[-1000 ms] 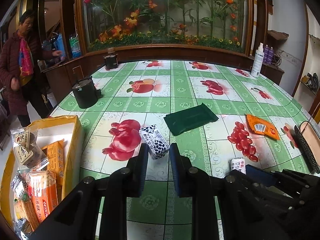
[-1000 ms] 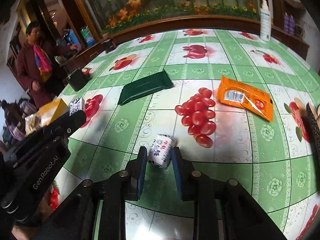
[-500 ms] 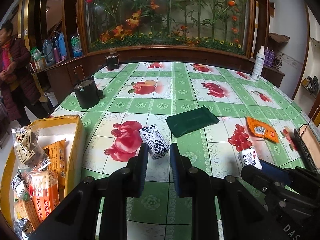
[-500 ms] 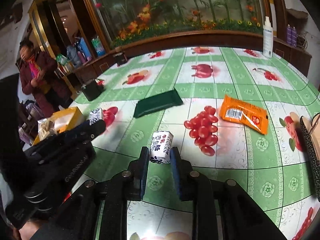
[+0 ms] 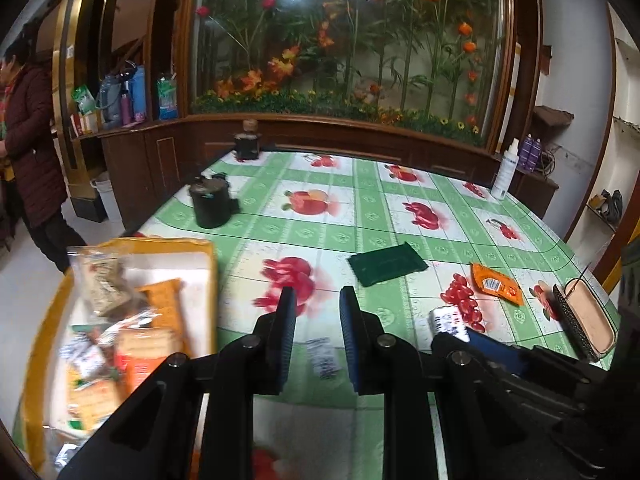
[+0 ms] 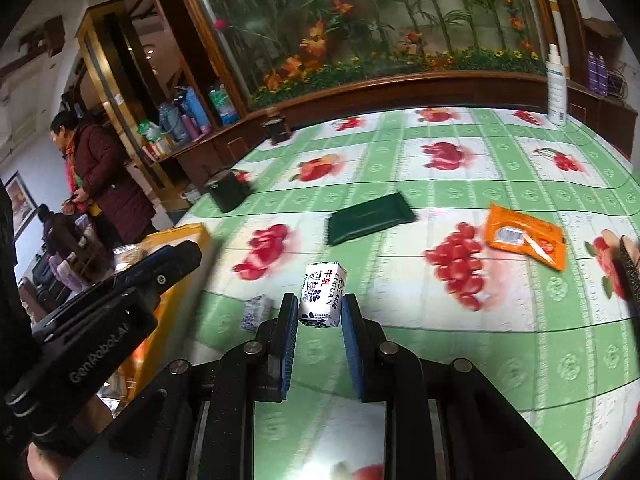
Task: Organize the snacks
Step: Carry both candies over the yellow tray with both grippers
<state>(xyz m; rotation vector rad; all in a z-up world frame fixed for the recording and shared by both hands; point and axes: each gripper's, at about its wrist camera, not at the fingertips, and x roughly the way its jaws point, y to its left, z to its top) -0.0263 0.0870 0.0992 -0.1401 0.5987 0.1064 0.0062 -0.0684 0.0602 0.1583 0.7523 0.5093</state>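
Your right gripper (image 6: 318,312) has lifted the milk candy pack (image 6: 322,295), clamped between its fingers, while your left gripper (image 5: 318,324) hovers unclenched above the cow-print pack (image 5: 324,358).

Setting: home dining or living room. Evidence: table (image 5: 400,216) under green fruit-print oilcloth; wood-framed glass case (image 5: 348,40) of artificial flowers behind it; wooden sideboard (image 6: 188,152) with bottles; shoe shelf (image 5: 608,204) at right; woman (image 6: 100,172) in winter coat standing nearby.

Two milk candy packs (image 6: 322,295), one green packet (image 6: 368,218), one orange packet (image 6: 525,241), one yellow box (image 5: 120,248)
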